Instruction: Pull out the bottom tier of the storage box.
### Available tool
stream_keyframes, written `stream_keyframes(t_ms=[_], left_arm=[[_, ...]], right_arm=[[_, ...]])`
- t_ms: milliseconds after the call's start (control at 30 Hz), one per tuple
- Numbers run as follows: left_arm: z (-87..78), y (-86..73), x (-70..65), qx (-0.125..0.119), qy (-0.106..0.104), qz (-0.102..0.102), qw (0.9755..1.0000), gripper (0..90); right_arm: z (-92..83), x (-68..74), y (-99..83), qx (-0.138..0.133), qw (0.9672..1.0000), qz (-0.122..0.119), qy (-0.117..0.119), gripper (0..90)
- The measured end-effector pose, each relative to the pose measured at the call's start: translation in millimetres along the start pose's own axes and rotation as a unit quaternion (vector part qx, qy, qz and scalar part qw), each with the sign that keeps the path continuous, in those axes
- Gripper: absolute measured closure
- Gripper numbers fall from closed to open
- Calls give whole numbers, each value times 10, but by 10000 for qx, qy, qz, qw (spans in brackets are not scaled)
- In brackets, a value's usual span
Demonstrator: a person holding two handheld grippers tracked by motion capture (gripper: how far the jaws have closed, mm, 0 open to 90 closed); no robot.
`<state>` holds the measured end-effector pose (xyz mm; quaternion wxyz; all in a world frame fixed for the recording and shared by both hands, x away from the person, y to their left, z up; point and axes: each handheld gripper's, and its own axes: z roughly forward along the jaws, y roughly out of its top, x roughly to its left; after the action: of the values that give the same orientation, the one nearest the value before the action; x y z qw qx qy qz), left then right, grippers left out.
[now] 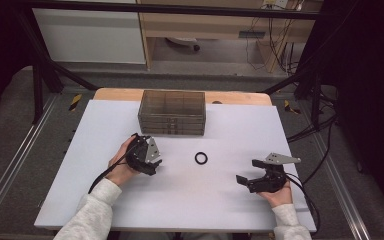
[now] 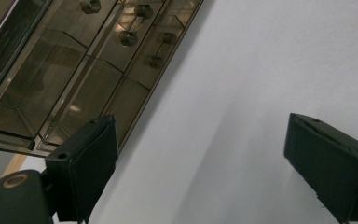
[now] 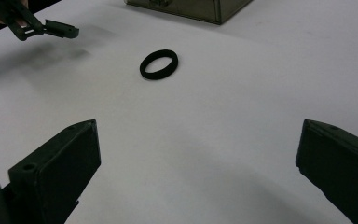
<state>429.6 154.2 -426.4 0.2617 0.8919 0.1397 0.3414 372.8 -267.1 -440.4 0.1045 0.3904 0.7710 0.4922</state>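
Note:
A small black ring (image 1: pixel 201 158) lies flat on the white table top (image 1: pixel 190 200), between the two hands. My left gripper (image 1: pixel 150 155) is to the ring's left, just in front of a smoky transparent drawer box (image 1: pixel 171 112), with its jaws wide apart and nothing between them. In the left gripper view the left gripper (image 2: pixel 200 126) faces the box's drawer fronts (image 2: pixel 74 70) and their small knobs (image 2: pixel 128 37). My right gripper (image 1: pixel 249 170) is open to the ring's right and holds nothing. The right gripper view has the right gripper (image 3: pixel 200 123) pointed at the ring (image 3: pixel 159 64), with the left gripper (image 3: pixel 46 28) beyond.
The drawer box (image 3: pixel 191 7) stands at the far middle of the table, against a wooden strip (image 1: pixel 115 94). Cables (image 1: pixel 305 195) trail from the right gripper toward the right edge. A dark frame and floor surround the table.

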Motion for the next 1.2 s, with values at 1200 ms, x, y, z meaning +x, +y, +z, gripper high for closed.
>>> stream_keyframes(t_ms=[1200], left_arm=[[406,116,-68,44,733,970,9926,238]], right_arm=[[3,-1,-1,2,10000,4,10,3]])
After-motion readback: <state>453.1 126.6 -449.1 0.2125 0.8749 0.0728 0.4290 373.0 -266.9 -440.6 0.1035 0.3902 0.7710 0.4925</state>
